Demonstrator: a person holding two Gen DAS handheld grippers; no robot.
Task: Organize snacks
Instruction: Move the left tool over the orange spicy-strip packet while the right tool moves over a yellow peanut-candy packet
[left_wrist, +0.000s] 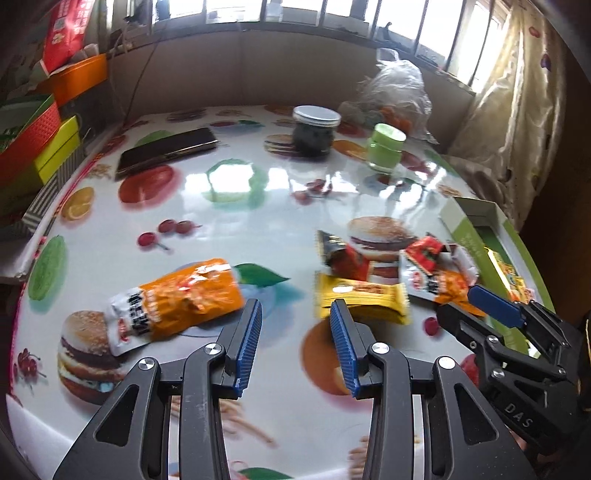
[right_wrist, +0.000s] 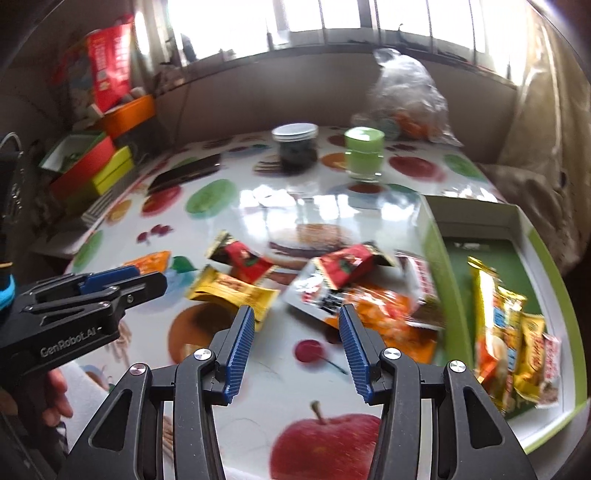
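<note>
- Blue-padded left tongs (left_wrist: 295, 308) hang over the desk (left_wrist: 258, 206) with the jaws parted and nothing between them.
- Right tongs (right_wrist: 296, 314) are likewise spread wide and empty; in the left wrist view they show at the right edge (left_wrist: 476, 299).
- Loose snacks on the desk, counted: two orange-and-white packets, one alone at the left (left_wrist: 177, 301) and one in the cluster (right_wrist: 369, 310); two red-and-black packets (right_wrist: 242, 258) (right_wrist: 349, 264); one yellow bar (right_wrist: 232, 290).
- The lone orange packet lies flat, its long axis slanting from near-left to far-right, white end nearest the camera.
- The yellow bar lies flat, running left to right, just beyond the tips of both tongs.
- A green box (right_wrist: 432, 236) at the desk's right edge holds several more packets (right_wrist: 513, 339), too blurred to count.
- Two jars stand far back: one dark with a silver lid (left_wrist: 316, 131), one green (left_wrist: 384, 151).
</note>
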